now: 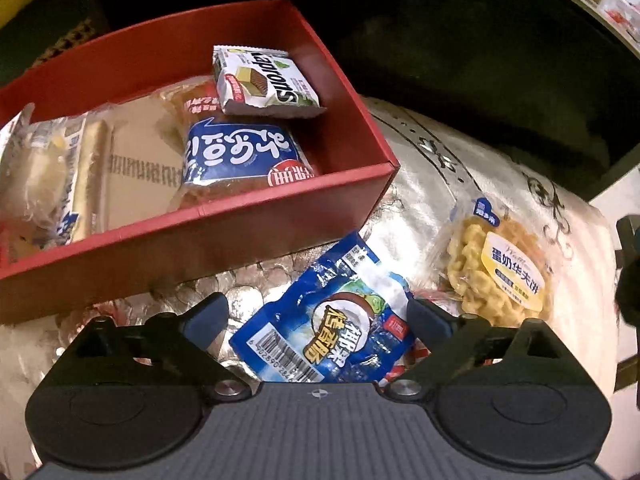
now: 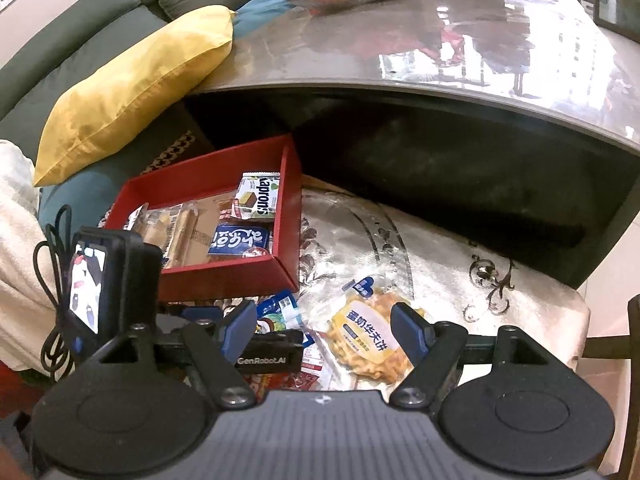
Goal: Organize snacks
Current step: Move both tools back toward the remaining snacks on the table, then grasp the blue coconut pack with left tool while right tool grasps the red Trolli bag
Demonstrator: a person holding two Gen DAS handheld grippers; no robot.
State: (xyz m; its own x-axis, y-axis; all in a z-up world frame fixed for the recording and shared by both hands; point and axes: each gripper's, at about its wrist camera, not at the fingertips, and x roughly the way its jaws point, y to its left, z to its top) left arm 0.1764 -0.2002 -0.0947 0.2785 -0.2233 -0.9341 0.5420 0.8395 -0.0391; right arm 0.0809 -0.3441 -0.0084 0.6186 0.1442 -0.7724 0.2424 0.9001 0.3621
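Left gripper (image 1: pixel 316 322) jaws wide, released, straddling blue coconut snack pack (image 1: pixel 326 326); pack's long axis runs diagonal, top end toward red box (image 1: pixel 224 232) ahead-left. Right gripper (image 2: pixel 326 330) unclenched, empty, above waffle cookie bag (image 2: pixel 366 340).

The left gripper (image 1: pixel 316 318) points steeply downward, its blue-padded fingers (image 1: pixel 202 316) spread wide and apart, neither pad pressing on anything. Seen from the right, it sits low and just ahead of the right gripper's near finger, its camera screen facing back. The right gripper (image 2: pixel 324 328) tilts down less steeply, jaws about half apart, pads (image 2: pixel 406 330) bare, clamping nothing.
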